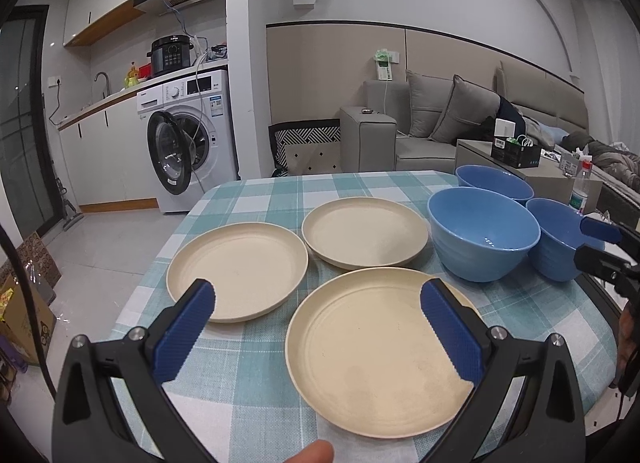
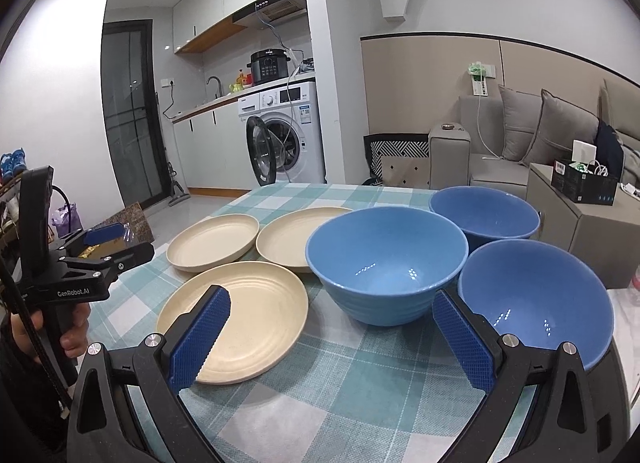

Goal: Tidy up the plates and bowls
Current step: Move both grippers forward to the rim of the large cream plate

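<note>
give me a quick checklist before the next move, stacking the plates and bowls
1. Left claw open, holding nothing: ok.
2. Right claw open, holding nothing: ok.
3. All three cream plates bare: nearest plate, left plate, far plate: ok.
4. All three blue bowls upright and showing nothing inside: middle bowl, far bowl, nearest bowl: ok.
5. Nearest bowl fully on the tablecloth: cannot tell, its edge is hidden.
</note>
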The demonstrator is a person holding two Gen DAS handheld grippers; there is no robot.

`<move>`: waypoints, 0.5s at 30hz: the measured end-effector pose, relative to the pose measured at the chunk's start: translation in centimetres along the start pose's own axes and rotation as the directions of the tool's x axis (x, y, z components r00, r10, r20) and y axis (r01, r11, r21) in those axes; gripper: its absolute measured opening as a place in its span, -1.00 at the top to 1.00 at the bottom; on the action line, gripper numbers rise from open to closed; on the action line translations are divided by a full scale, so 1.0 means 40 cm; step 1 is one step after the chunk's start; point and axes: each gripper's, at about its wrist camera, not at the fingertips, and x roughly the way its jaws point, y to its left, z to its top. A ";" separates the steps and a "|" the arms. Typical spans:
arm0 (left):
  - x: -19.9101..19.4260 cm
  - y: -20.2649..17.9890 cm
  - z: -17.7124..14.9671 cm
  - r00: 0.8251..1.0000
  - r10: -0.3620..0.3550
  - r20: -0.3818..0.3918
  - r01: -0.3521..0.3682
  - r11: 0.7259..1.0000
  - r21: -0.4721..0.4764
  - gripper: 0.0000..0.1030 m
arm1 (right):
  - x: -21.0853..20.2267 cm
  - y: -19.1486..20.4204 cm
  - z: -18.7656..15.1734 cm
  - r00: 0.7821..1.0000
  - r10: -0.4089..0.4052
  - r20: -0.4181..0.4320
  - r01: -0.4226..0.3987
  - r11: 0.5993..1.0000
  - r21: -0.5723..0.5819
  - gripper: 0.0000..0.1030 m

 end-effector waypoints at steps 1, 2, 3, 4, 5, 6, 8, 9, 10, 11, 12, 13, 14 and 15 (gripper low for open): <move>0.002 -0.001 0.004 1.000 0.003 0.000 -0.003 1.000 0.005 -1.00 | 0.000 -0.001 0.008 1.000 0.004 -0.002 -0.004 1.000 0.001 -1.00; 0.004 -0.001 0.009 1.000 0.005 0.001 -0.005 1.000 0.008 -1.00 | 0.001 -0.004 0.015 1.000 0.006 -0.002 -0.006 1.000 0.002 -1.00; 0.008 0.001 0.014 1.000 0.003 0.002 -0.003 1.000 0.007 -1.00 | 0.001 -0.006 0.023 1.000 0.009 -0.004 -0.009 1.000 0.002 -1.00; 0.012 0.005 0.019 1.000 -0.003 -0.001 0.003 1.000 0.003 -1.00 | 0.001 -0.007 0.032 1.000 0.013 -0.003 -0.013 1.000 0.005 -1.00; 0.017 0.007 0.023 1.000 -0.011 -0.007 0.011 1.000 -0.001 -1.00 | 0.002 -0.010 0.044 1.000 0.015 0.000 -0.015 1.000 0.010 -1.00; 0.022 0.011 0.029 1.000 -0.019 -0.012 0.019 1.000 -0.011 -1.00 | 0.004 -0.014 0.056 1.000 0.015 0.000 -0.015 1.000 0.015 -1.00; 0.031 0.019 0.037 0.999 -0.031 -0.016 0.030 0.999 -0.025 -1.00 | 0.006 -0.017 0.076 1.000 0.021 -0.001 -0.021 1.000 0.016 -1.00; 0.033 0.021 0.041 0.999 -0.034 -0.013 0.034 0.999 -0.025 -1.00 | 0.006 -0.017 0.086 1.000 0.024 0.000 -0.024 1.000 0.014 -1.00; 0.035 0.022 0.045 1.000 -0.030 -0.007 0.030 0.999 -0.020 -1.00 | 0.006 -0.017 0.096 1.000 0.026 0.004 -0.026 1.000 0.009 -1.00; 0.036 0.022 0.049 1.000 -0.022 0.001 0.022 1.000 -0.012 -1.00 | 0.006 -0.017 0.107 1.000 0.027 0.008 -0.027 1.000 0.000 -1.00; 0.037 0.022 0.052 1.000 -0.013 0.008 0.014 1.000 -0.006 -1.00 | 0.006 -0.014 0.115 1.000 0.028 0.011 -0.028 1.000 -0.006 -1.00; 0.037 0.024 0.056 1.000 -0.008 0.020 0.008 1.000 -0.002 -1.00 | 0.005 -0.012 0.121 1.000 0.027 0.011 -0.027 1.000 -0.013 -1.00; 0.036 0.026 0.061 0.999 -0.004 0.035 0.004 1.000 -0.004 -1.00 | 0.007 -0.011 0.131 1.000 0.026 0.008 -0.026 0.999 -0.021 -1.00; 0.035 0.030 0.064 0.999 -0.001 0.045 0.002 1.000 -0.010 -1.00 | 0.008 -0.010 0.139 1.000 0.027 0.007 -0.026 0.999 -0.028 -1.00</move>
